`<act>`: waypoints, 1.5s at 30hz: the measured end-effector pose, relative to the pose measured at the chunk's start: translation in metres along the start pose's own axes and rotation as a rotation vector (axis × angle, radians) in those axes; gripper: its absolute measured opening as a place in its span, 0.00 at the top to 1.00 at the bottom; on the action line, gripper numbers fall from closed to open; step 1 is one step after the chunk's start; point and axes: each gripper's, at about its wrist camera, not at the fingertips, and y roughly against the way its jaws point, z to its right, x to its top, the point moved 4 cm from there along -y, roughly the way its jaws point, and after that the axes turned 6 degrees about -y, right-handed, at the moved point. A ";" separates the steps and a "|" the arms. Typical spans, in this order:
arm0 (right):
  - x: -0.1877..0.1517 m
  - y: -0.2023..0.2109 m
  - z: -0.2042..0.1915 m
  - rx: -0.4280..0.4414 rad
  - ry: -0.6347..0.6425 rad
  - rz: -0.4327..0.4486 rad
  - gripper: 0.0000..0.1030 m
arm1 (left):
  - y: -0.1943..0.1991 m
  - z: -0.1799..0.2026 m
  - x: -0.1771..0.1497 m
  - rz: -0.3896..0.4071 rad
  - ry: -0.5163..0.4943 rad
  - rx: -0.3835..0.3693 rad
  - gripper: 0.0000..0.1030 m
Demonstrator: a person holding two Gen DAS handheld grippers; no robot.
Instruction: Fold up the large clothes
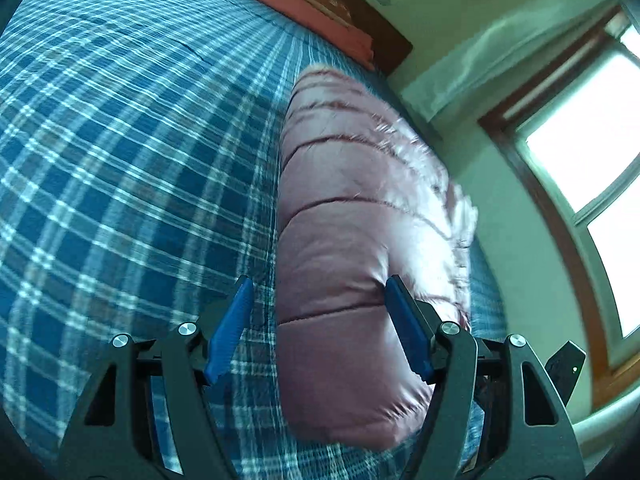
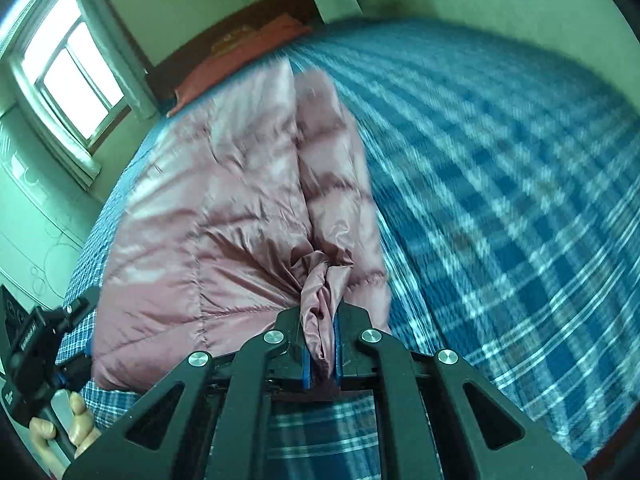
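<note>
A pink quilted puffer jacket (image 1: 352,240) lies lengthwise on the blue plaid bed (image 1: 120,160). My left gripper (image 1: 320,300) is open, its blue pads (image 1: 230,328) straddling the jacket's near left edge, not clamped. In the right wrist view the jacket (image 2: 224,208) is partly doubled over, and my right gripper (image 2: 322,344) is shut on a bunched fold of its fabric (image 2: 320,304), held just above the bed (image 2: 500,200). The left gripper's body and the hand holding it show at the lower left (image 2: 44,352).
A red pillow (image 1: 304,8) lies by the dark headboard (image 1: 360,12) at the far end of the bed. A window (image 1: 592,128) and wall run along the jacket's side. Plaid bedding (image 2: 520,240) stretches wide on the other side.
</note>
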 end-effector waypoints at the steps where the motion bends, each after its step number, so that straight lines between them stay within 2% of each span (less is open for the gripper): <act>1: -0.002 -0.005 0.003 0.003 -0.007 -0.008 0.93 | -0.009 0.002 -0.002 -0.015 -0.025 0.023 0.32; 5: -0.008 -0.026 0.017 0.058 -0.050 -0.019 0.93 | -0.040 -0.002 -0.011 -0.083 -0.073 0.093 0.33; 7: -0.006 -0.028 0.021 0.091 -0.085 -0.031 0.94 | -0.045 -0.007 -0.010 -0.101 -0.048 0.082 0.34; 9: -0.003 -0.026 0.021 0.105 -0.077 -0.040 0.94 | -0.042 -0.005 -0.008 -0.103 -0.067 0.077 0.37; 13: 0.011 -0.007 0.015 0.066 -0.022 -0.052 0.79 | -0.015 -0.004 0.006 -0.058 -0.077 0.061 0.38; 16: 0.031 0.017 0.003 0.009 0.019 0.037 0.55 | -0.001 -0.006 0.022 0.003 -0.034 0.014 0.36; 17: 0.039 0.022 -0.002 -0.001 0.033 0.064 0.52 | -0.002 -0.006 0.027 0.005 -0.034 0.007 0.36; 19: 0.055 0.023 -0.015 0.022 0.051 0.088 0.52 | -0.009 -0.004 0.034 0.003 -0.039 0.015 0.36; 23: 0.069 0.002 -0.033 0.064 0.072 0.078 0.53 | -0.031 0.009 0.043 -0.017 -0.063 0.024 0.36; 24: 0.070 -0.005 -0.033 0.058 0.079 0.066 0.54 | -0.036 0.010 0.041 -0.026 -0.071 0.033 0.36; 25: 0.069 -0.017 -0.034 0.056 0.087 0.035 0.65 | -0.044 0.012 0.040 -0.047 -0.091 0.067 0.36; 26: 0.066 -0.026 -0.032 0.054 0.087 0.013 0.71 | -0.045 0.014 0.037 -0.058 -0.104 0.088 0.36; 29: 0.060 -0.051 -0.025 0.050 0.067 -0.035 0.75 | -0.064 0.012 0.032 -0.096 -0.128 0.129 0.37; 32: 0.060 -0.064 -0.015 0.070 0.021 -0.056 0.76 | -0.074 0.006 0.029 -0.126 -0.116 0.120 0.37; 35: 0.069 -0.056 -0.018 0.077 0.012 -0.092 0.76 | -0.062 0.009 0.038 -0.129 -0.145 0.125 0.39; 38: 0.098 -0.035 -0.027 0.095 0.044 -0.049 0.70 | -0.044 0.012 0.064 -0.039 -0.172 0.120 0.40; 39: 0.106 -0.030 -0.032 0.100 0.060 -0.026 0.67 | -0.044 0.014 0.073 -0.026 -0.175 0.104 0.40; 40: 0.121 -0.026 -0.040 0.109 0.073 0.009 0.52 | -0.046 0.014 0.079 -0.026 -0.170 0.092 0.40; 41: 0.129 -0.025 -0.044 0.114 0.075 0.035 0.47 | -0.049 0.014 0.084 -0.027 -0.157 0.081 0.40; 43: 0.148 -0.029 -0.053 0.125 0.080 0.079 0.47 | -0.059 0.015 0.094 -0.026 -0.118 0.068 0.40; 45: 0.164 -0.046 -0.059 0.126 0.078 0.077 0.53 | -0.070 0.016 0.101 -0.030 -0.102 0.075 0.40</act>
